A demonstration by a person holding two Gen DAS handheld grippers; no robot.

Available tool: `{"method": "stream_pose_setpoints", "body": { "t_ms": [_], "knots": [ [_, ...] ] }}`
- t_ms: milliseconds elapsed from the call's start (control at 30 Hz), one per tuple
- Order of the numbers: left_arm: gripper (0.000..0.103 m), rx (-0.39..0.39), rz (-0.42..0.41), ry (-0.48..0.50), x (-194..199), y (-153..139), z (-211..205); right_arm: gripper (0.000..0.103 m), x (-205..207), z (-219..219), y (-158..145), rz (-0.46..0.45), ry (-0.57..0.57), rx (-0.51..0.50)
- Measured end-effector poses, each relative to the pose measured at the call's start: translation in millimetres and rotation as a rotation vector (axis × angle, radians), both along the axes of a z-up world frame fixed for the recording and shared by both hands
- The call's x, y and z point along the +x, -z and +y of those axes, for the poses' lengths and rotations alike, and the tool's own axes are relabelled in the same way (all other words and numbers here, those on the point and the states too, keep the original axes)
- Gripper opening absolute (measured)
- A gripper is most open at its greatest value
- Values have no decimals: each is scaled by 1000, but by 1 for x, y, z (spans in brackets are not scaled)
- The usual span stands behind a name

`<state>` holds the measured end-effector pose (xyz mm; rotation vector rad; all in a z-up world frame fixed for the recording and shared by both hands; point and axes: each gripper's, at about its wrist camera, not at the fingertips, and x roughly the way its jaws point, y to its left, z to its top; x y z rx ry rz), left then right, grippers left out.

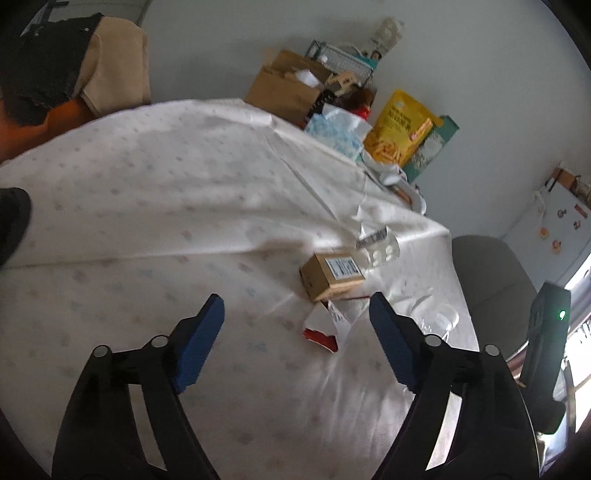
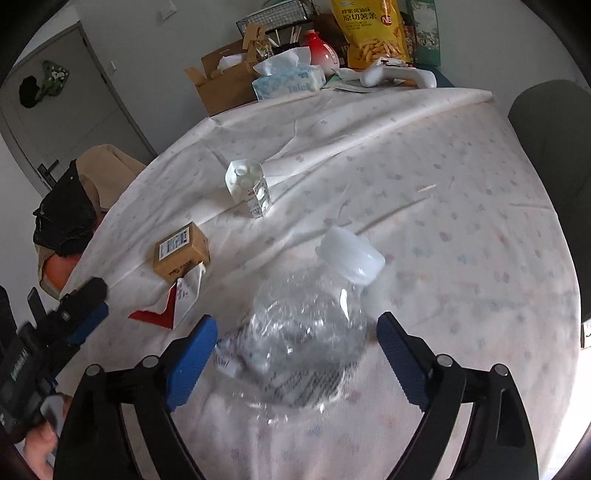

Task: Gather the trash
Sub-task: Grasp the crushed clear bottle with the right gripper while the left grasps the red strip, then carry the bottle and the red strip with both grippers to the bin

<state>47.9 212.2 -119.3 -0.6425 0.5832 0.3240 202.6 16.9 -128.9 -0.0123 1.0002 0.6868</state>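
The yellow snack bag (image 2: 373,29) at the far end of the counter (image 2: 461,206) bears Chinese characters and a red "NB" mark; the blue tissue box (image 2: 288,83) beside it reads "Thick". The small brown box (image 2: 181,251) carries a barcode label too blurred to read. The right tongs (image 2: 297,334) stand apart, their blue pads either side of a crumpled clear bottle (image 2: 306,321), not pressing it. The left tongs (image 1: 297,323) are apart; a red-and-white wrapper (image 1: 327,326) lies between their tips, the brown box just beyond.
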Motion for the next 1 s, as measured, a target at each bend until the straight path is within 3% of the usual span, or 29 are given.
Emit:
{"method": "stream_pose_setpoints", "body": {
  "t_ms": [67, 100, 167, 367, 433, 500, 533, 1000],
  "knots": [
    [71, -2, 22, 4, 6, 4, -4, 74, 1, 1, 0, -17, -5, -9],
    [65, -6, 34, 1, 8, 6, -4, 74, 2, 1, 0, -16, -9, -3],
    [63, -18, 41, -4, 12, 7, -5, 66, 3, -4, 0, -9, -14, 15],
    [50, -3, 95, 1, 24, 12, -13, 65, 0, -23, -1, 1, -2, 49],
    [41, 12, 112, -10, 26, 12, -15, 65, -1, -32, -2, 6, 6, 68],
    [16, 4, 127, -15, 29, 15, -16, 65, -2, -40, -3, 9, 15, 89],
    [11, -4, 132, -12, 29, 16, -16, 65, -2, -45, -4, 12, 21, 100],
    [3, 9, 0, 28, 9, -15, -41, 65, -17, -98, -20, -17, 72, 167]
  ]
}}
